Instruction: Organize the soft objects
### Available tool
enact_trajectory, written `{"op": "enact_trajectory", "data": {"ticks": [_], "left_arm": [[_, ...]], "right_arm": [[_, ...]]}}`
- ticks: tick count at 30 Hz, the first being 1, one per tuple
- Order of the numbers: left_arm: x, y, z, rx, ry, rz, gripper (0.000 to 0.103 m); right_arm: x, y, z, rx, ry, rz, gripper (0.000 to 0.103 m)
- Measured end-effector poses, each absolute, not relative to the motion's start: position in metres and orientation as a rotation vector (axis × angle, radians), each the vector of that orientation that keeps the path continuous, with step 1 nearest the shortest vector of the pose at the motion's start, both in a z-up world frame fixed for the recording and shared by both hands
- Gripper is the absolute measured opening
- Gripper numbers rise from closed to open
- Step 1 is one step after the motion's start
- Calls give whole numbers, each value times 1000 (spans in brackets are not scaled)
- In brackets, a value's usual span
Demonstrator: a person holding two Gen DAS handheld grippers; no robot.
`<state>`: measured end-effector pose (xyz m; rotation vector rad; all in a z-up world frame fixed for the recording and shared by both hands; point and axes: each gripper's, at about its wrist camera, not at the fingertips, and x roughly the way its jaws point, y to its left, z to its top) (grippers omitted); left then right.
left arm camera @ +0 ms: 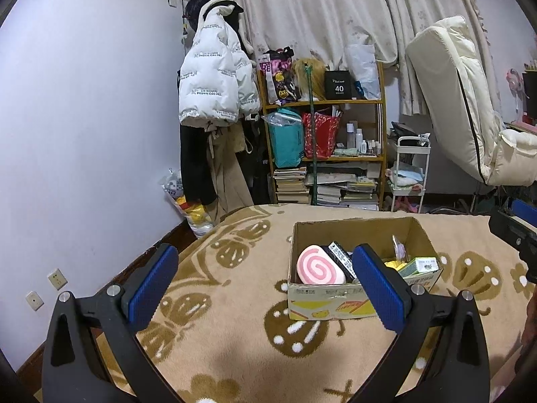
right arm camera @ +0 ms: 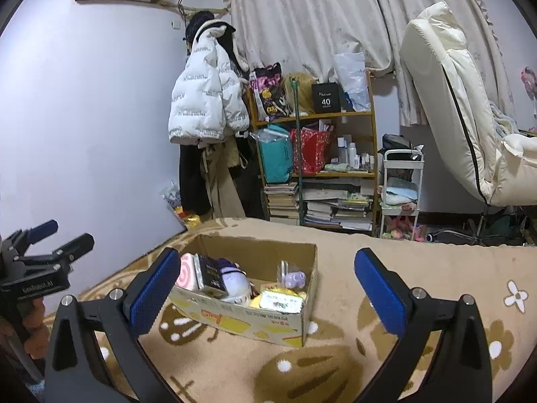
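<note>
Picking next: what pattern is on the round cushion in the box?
Pink-and-white swirl cushion, left wrist view.

A pale lavender wall (left arm camera: 84, 100) meets floral curtains (left arm camera: 319, 10). A wooden shelf (left arm camera: 322, 102) holds bags, bottles and stacked books beside a white puffer jacket (left arm camera: 214, 77); a cream recliner chair (right arm camera: 463, 117) stands right.

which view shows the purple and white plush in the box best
The right wrist view: the purple and white plush lies in plain sight in the cardboard box. In the left wrist view it cannot be made out behind the pink swirl cushion.
</note>
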<state>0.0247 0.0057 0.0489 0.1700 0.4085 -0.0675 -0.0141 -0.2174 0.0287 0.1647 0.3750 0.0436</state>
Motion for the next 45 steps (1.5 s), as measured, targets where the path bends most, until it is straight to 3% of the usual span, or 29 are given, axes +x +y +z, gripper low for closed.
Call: {"op": "enact_trajectory", "data": {"ticks": [45], "left_arm": [[31,-3,26,220,428,-44,102]], "right_arm": [[-2,-226,11,150,409,-37,103]]}}
